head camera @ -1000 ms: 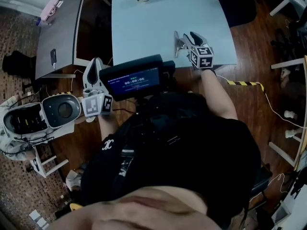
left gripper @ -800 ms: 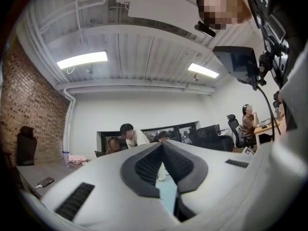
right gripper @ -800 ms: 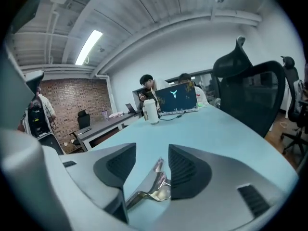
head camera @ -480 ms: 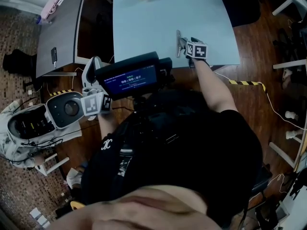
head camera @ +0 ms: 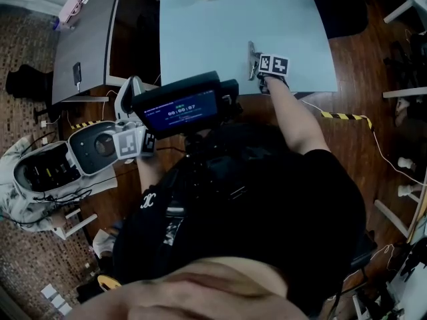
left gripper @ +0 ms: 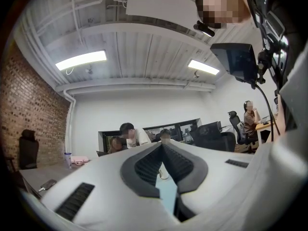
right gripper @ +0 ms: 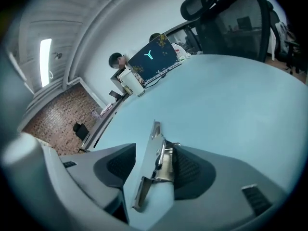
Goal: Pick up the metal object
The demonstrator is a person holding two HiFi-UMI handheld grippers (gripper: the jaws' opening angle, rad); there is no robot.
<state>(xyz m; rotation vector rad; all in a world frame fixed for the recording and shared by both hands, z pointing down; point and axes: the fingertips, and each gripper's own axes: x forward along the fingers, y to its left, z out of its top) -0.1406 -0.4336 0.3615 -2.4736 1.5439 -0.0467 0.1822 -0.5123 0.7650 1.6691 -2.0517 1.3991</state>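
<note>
A shiny flat metal clip (right gripper: 155, 163) sits near the front edge of the pale blue counter (right gripper: 231, 105), its near end hidden. It lies between the closing jaws of the right hand-held gripper (right gripper: 153, 153), with one pad still clear of it. The left hand-held gripper (left gripper: 162, 150) is pressed together and empty.

The metal object (right gripper: 146, 170) is a shiny silver spring clip, a long flat plate with a folded lever hinged on one face. It stands on edge between the closing jaws of the right tongs (right gripper: 154, 151). Its lever side touches one dark pad, and a gap shows at the other. It is at the near edge of the pale blue counter (head camera: 220, 25).
</note>
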